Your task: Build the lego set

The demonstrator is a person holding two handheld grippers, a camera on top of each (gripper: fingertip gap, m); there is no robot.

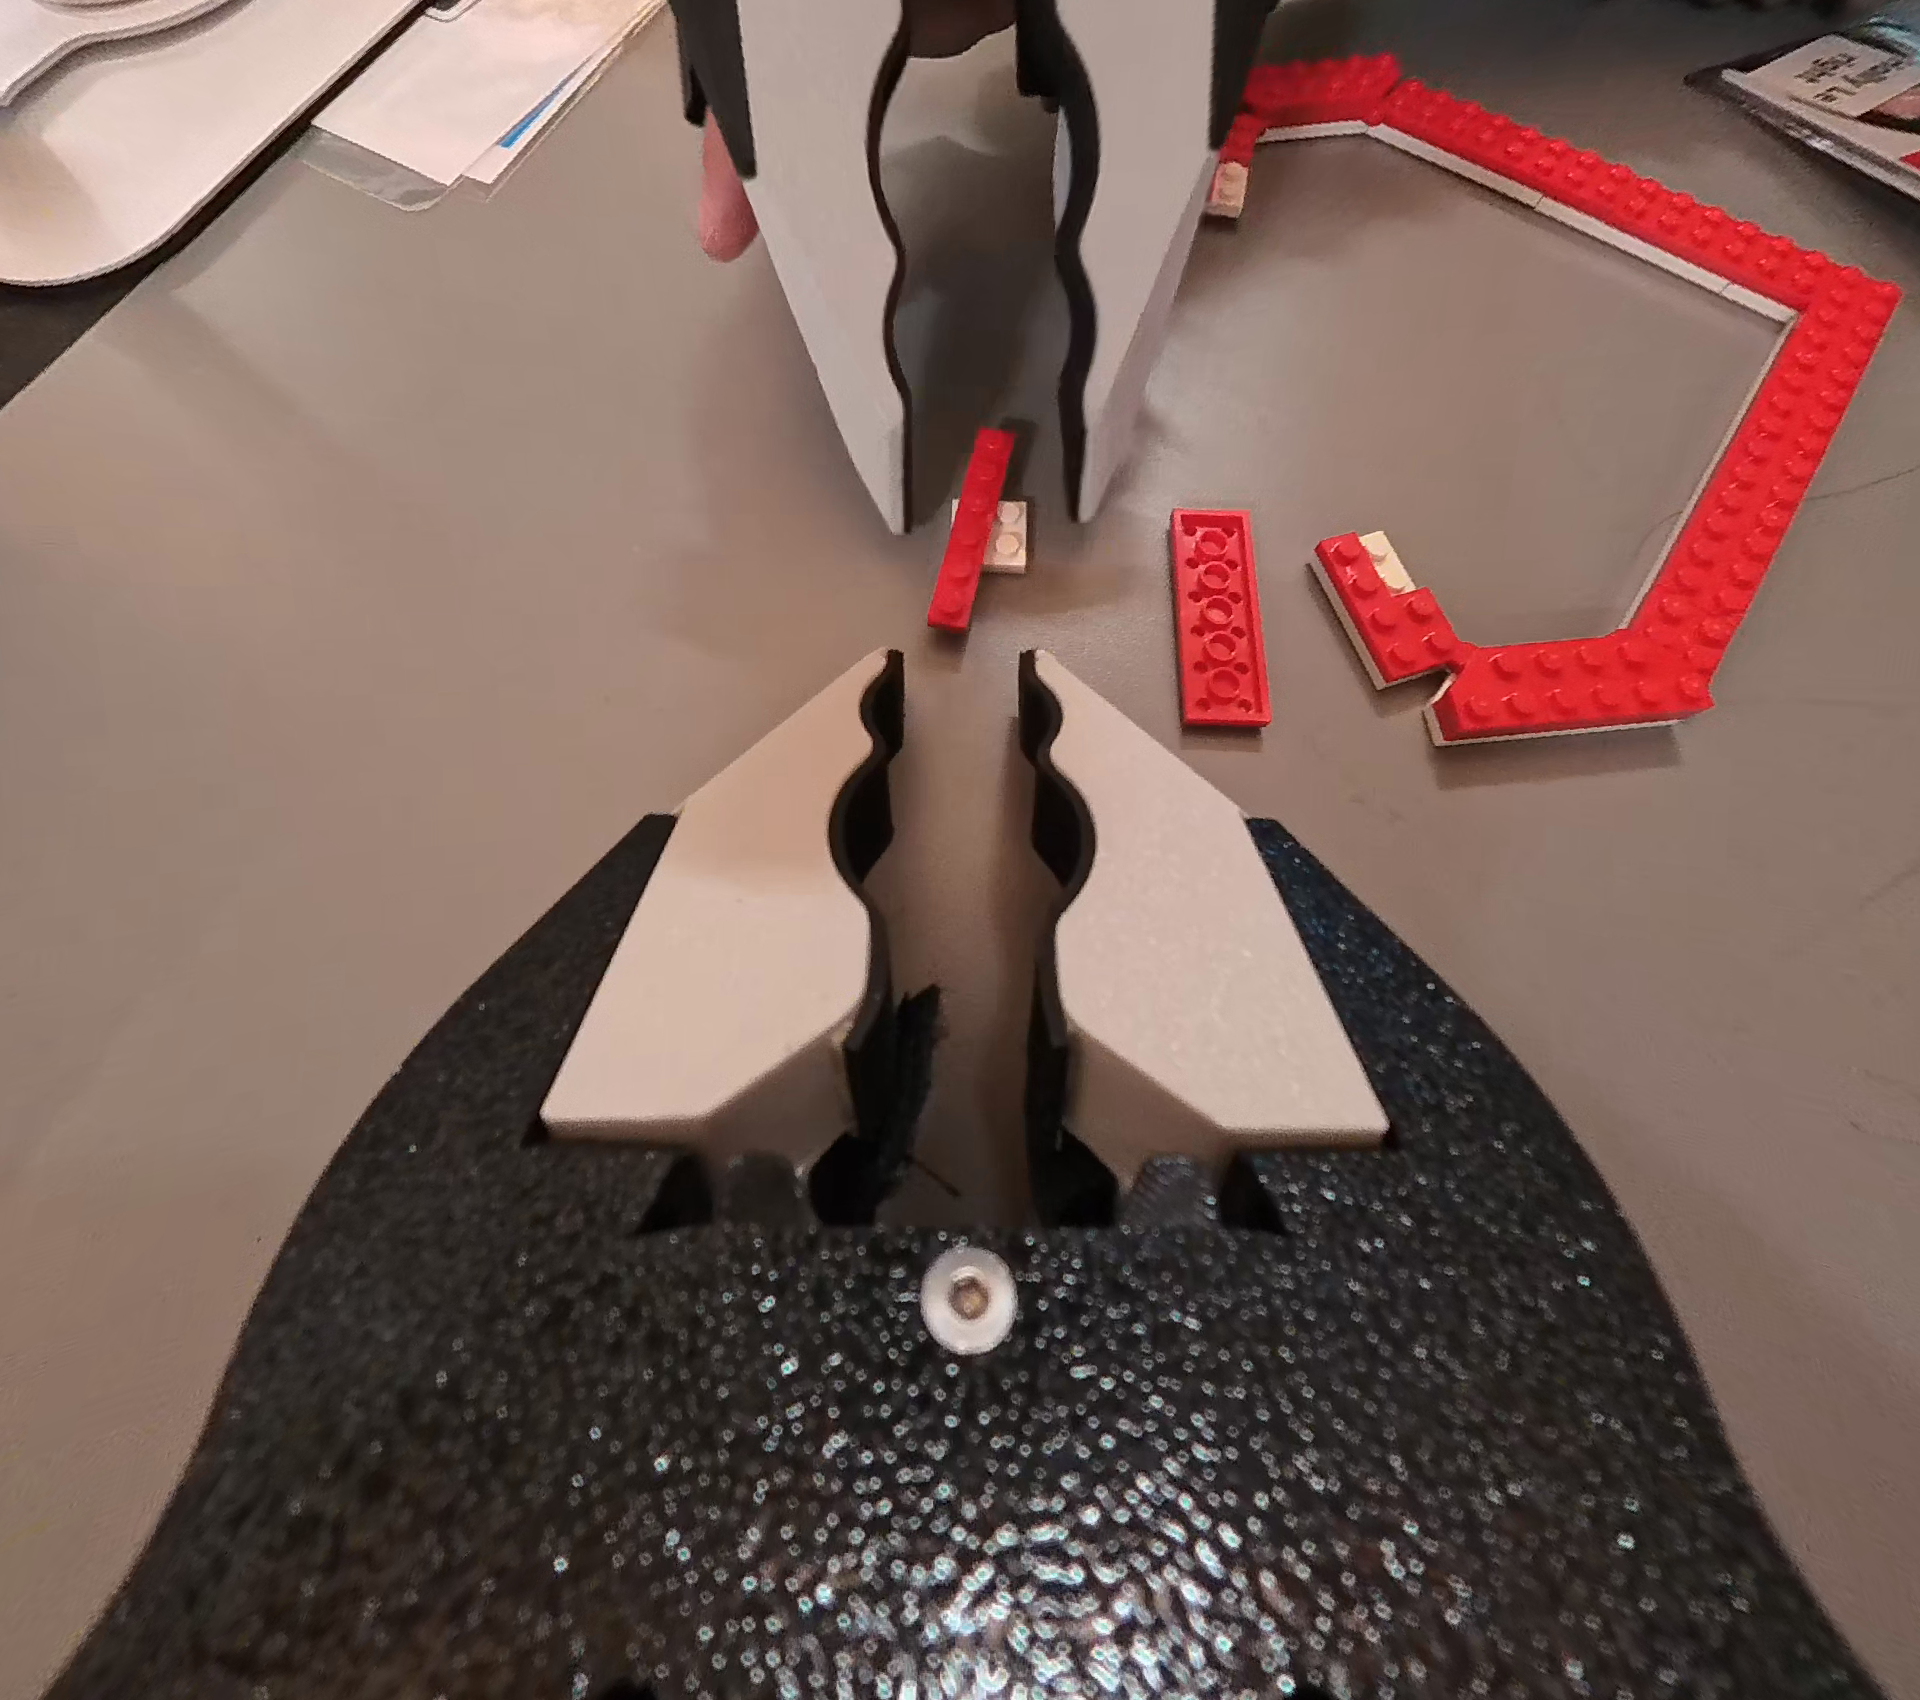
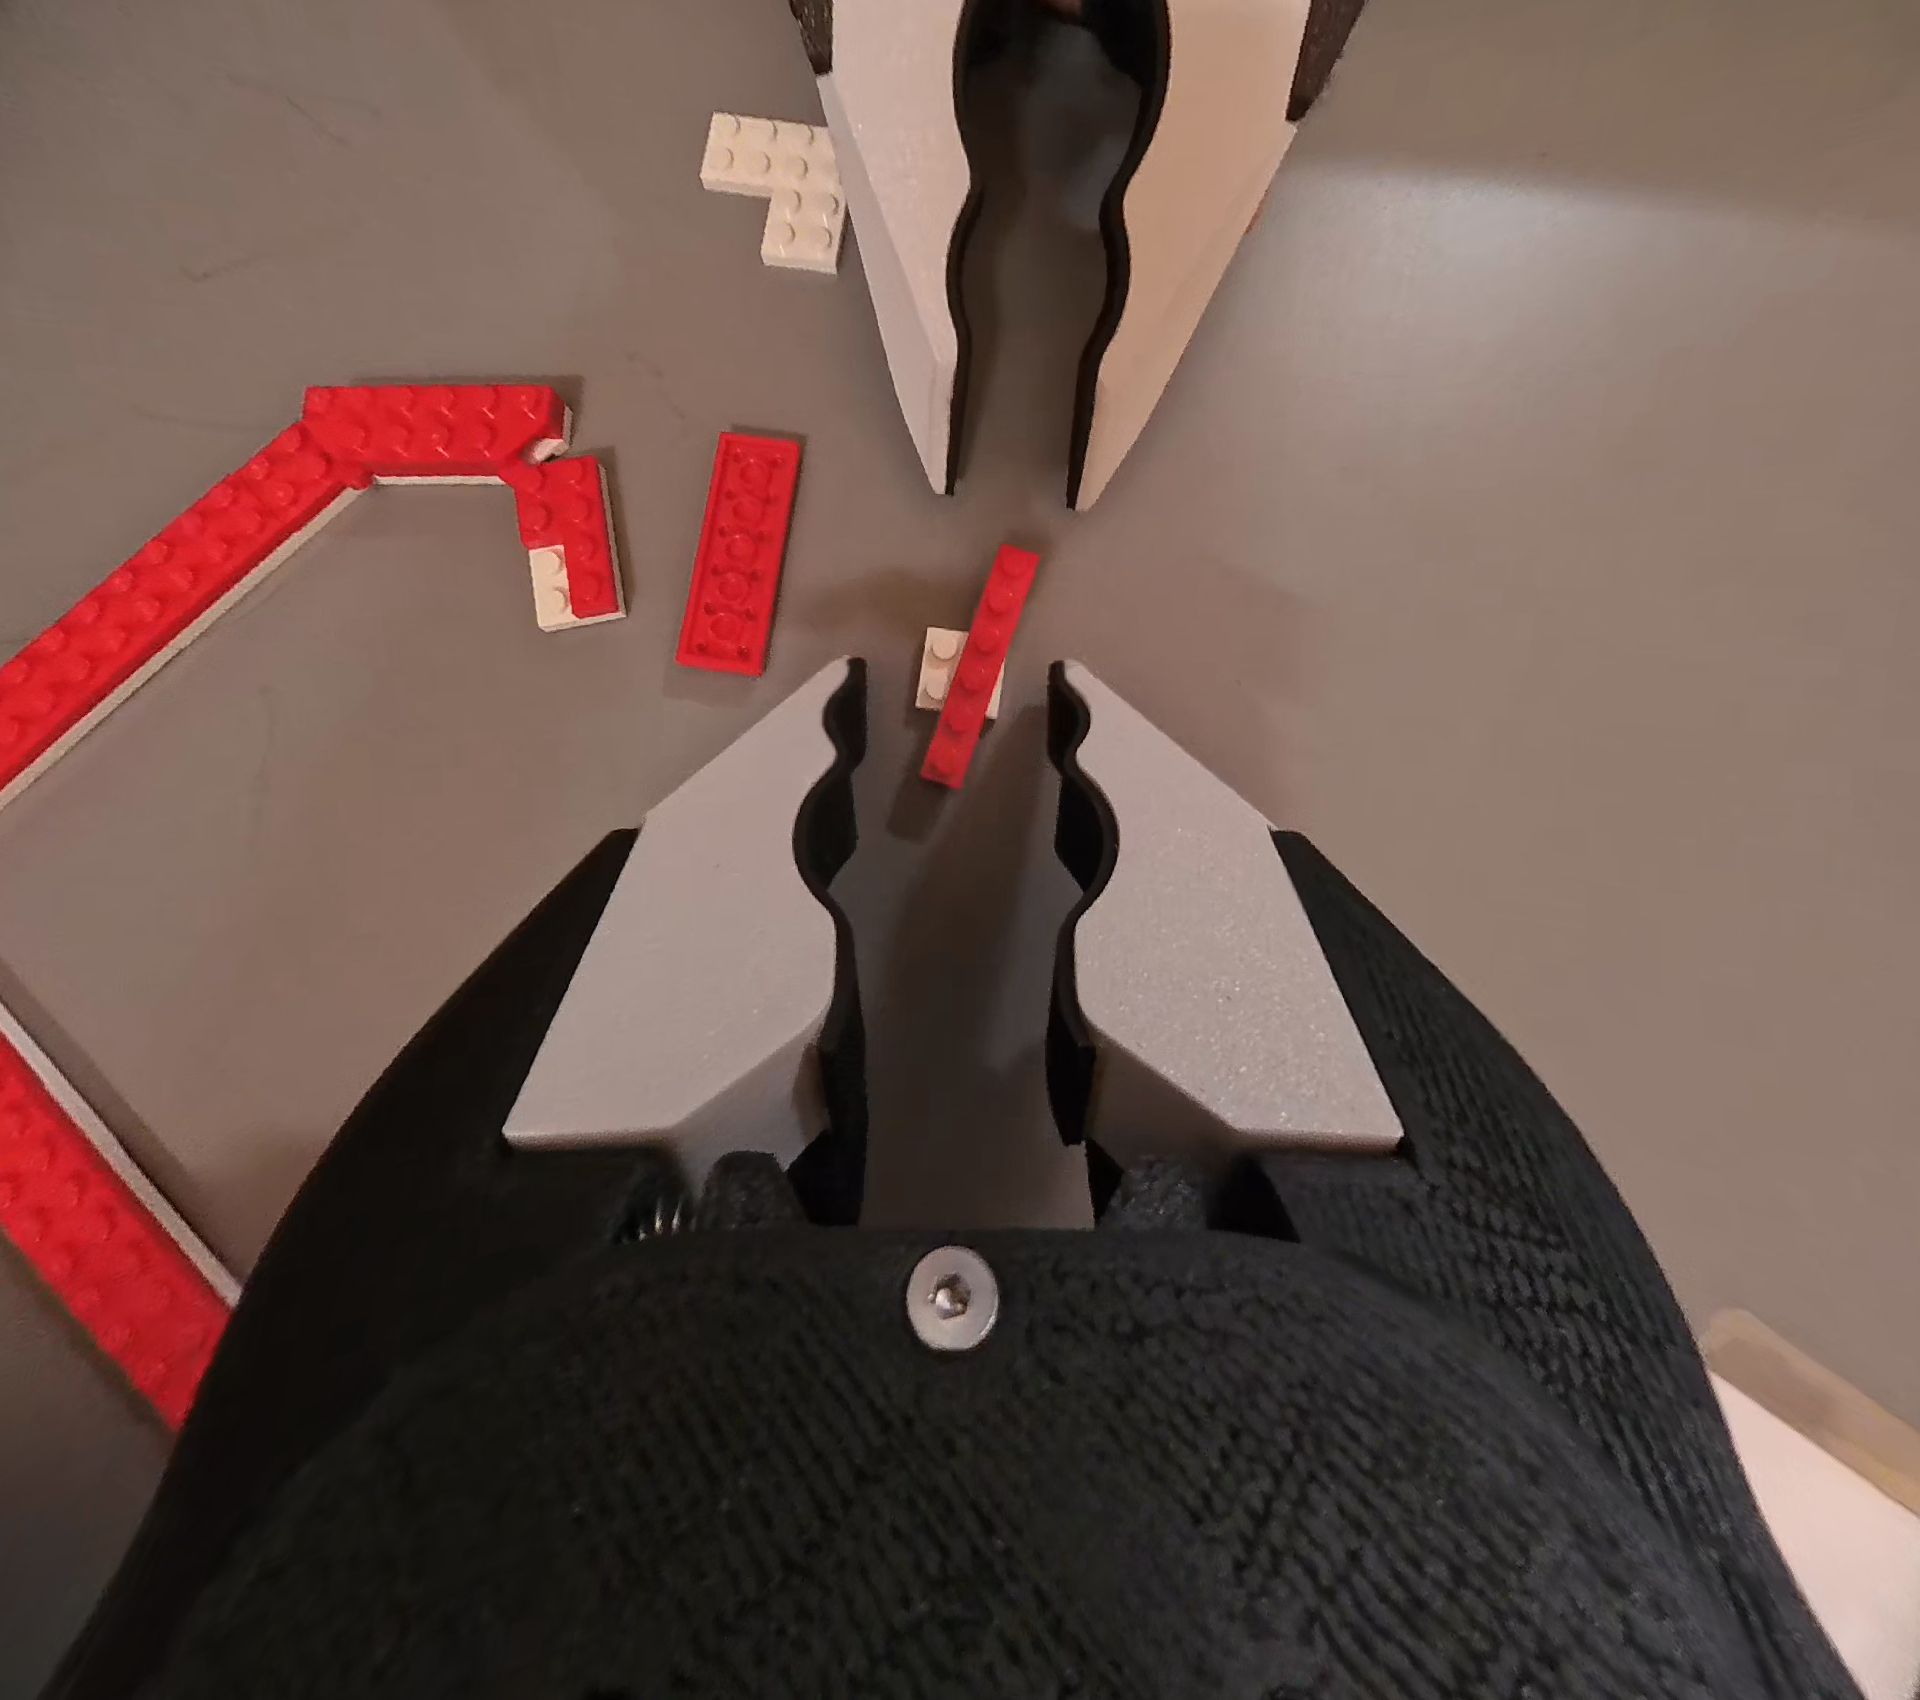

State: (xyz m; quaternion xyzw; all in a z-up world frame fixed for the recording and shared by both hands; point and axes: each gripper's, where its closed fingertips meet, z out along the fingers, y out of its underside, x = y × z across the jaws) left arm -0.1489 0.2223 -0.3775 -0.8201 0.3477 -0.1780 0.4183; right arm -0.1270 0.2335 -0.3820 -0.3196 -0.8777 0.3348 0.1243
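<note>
Lego frame (image 1: 1621, 362) lies on grey table (image 1: 416, 611) beside papers (image 1: 499, 50).

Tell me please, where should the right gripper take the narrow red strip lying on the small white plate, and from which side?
Probably across its long sides, near the middle. The narrow red strip lies between the right gripper fingertips, resting tilted over the small white plate, so come down from above with open jaws straddling it.
</note>
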